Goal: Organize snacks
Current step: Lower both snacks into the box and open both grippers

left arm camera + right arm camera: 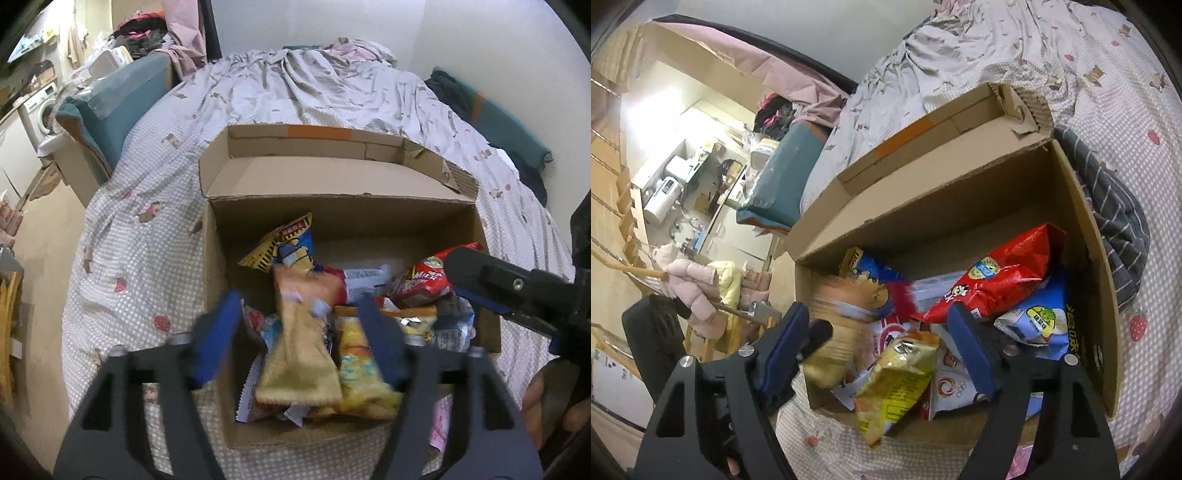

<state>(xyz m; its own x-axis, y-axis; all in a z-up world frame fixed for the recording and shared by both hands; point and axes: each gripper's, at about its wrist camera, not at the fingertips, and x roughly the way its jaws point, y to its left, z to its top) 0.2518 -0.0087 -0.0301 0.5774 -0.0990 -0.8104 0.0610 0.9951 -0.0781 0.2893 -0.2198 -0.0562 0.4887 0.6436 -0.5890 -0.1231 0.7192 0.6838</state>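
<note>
Both wrist views close, angled down; share cardboard box (369,181) interior.

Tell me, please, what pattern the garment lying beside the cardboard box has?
The garment is dark grey with thin pale stripes, seen best in the right wrist view.

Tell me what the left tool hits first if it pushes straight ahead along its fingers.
Most likely the tan snack packet lying between the open fingers of the left tool, on top of the pile in the cardboard box. The packet is blurred, so its depth is uncertain.
</note>
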